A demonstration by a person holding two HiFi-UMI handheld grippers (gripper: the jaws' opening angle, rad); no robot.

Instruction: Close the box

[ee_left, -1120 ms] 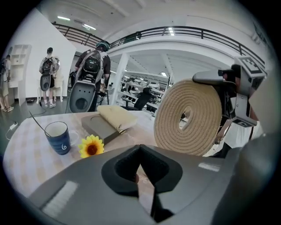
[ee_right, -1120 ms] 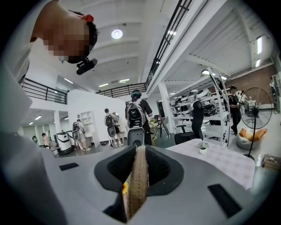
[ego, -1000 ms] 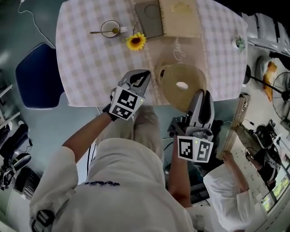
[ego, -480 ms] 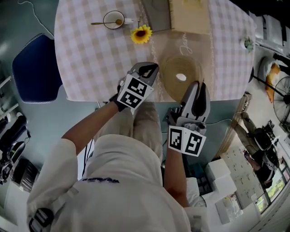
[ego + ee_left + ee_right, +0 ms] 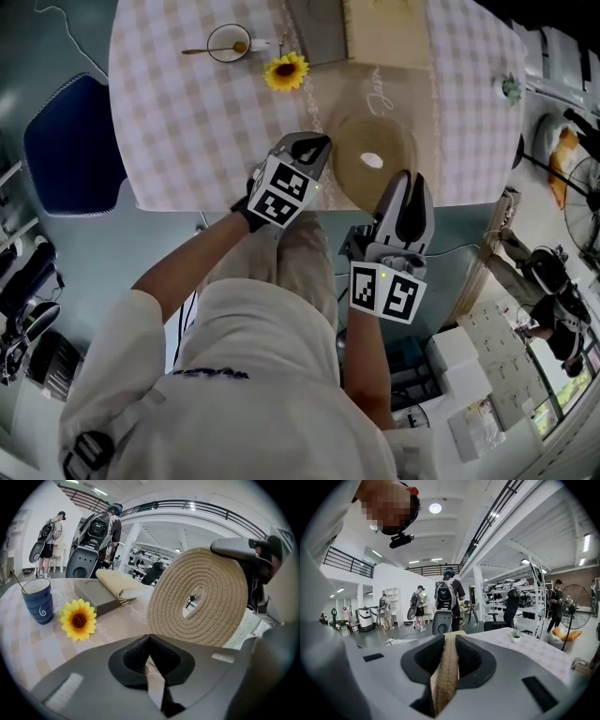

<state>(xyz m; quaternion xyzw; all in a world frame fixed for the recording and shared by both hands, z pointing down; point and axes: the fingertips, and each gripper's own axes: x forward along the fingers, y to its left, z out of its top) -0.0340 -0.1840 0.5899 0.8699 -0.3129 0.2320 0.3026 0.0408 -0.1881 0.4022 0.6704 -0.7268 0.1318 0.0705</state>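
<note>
A flat grey box (image 5: 317, 28) lies at the table's far side, with a cream lid or flap (image 5: 386, 33) beside it; in the left gripper view the cream part (image 5: 119, 584) rests tilted on the grey box (image 5: 93, 599). My right gripper (image 5: 403, 180) is shut on the rim of a round woven mat (image 5: 352, 155), seen edge-on between its jaws (image 5: 446, 667). The mat (image 5: 220, 602) stands upright over the table's near edge. My left gripper (image 5: 314, 142) is just left of the mat, its jaws (image 5: 149, 639) pressed together with nothing clearly between them.
A blue cup (image 5: 38, 606) with a spoon and a sunflower (image 5: 78, 619) sit left of the box on the checked tablecloth (image 5: 187, 122). A blue chair (image 5: 70, 141) stands left of the table, a small pot plant (image 5: 511, 89) at its right edge. People stand in the background.
Both grippers have sunk toward the table, and the mat has come down with the right one. In the left gripper view the mat, sunflower and box now look closer.
</note>
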